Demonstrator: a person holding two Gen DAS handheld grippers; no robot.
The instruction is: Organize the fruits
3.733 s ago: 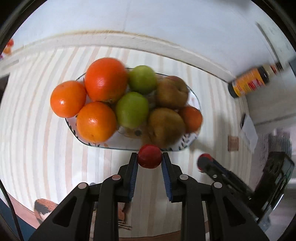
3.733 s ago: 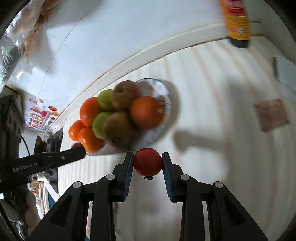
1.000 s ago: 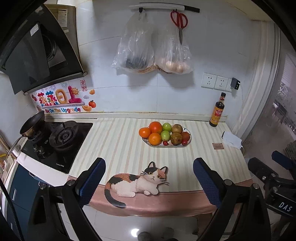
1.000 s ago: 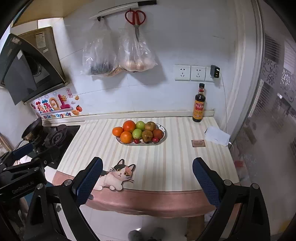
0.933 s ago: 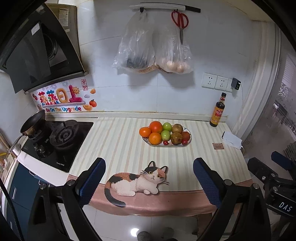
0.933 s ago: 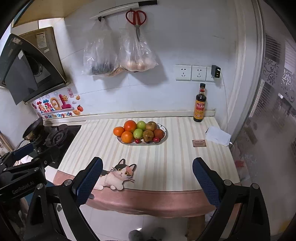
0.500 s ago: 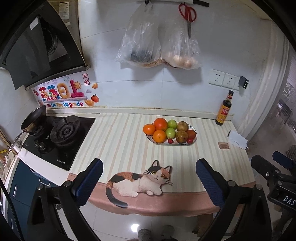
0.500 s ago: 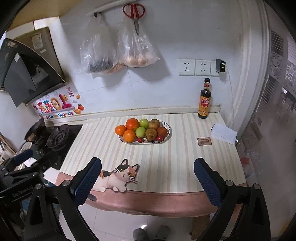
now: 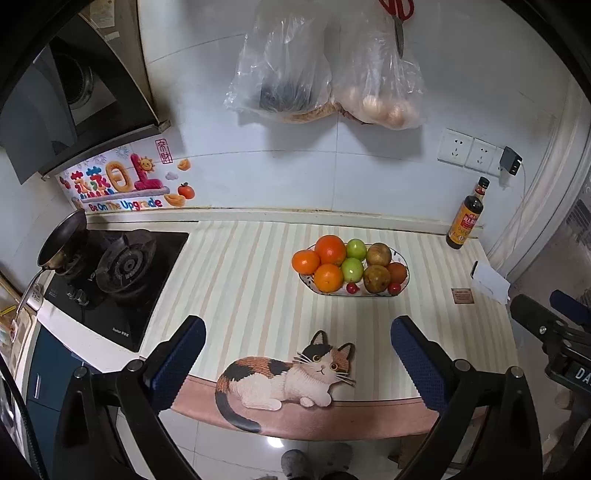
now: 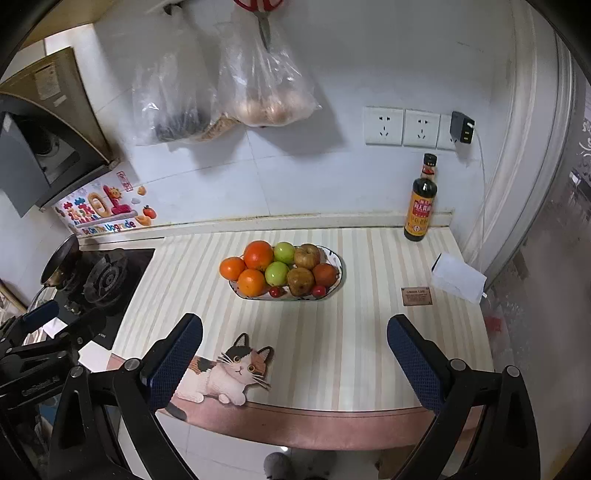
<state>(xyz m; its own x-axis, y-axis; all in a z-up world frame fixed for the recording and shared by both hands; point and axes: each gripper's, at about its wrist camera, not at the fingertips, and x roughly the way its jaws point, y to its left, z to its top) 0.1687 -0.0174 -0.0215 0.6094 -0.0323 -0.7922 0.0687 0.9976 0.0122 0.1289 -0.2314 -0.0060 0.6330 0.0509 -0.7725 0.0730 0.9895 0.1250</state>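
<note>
The left gripper (image 9: 297, 341) and right gripper (image 10: 293, 338) are hovering off the counter's front edge, jaws standing wide apart with nothing between them. The fruits are sitting piled on the oval plate (image 9: 406, 275) mid-counter, near the back wall: oranges (image 9: 330, 250), green apples (image 9: 352, 269), brown pears (image 9: 376, 278) and two cherry tomatoes (image 9: 352, 288) at the front rim. The plate's floor is lying mostly hidden under them. The hanging scissors (image 9: 398, 14) are getting cut off at the top
</note>
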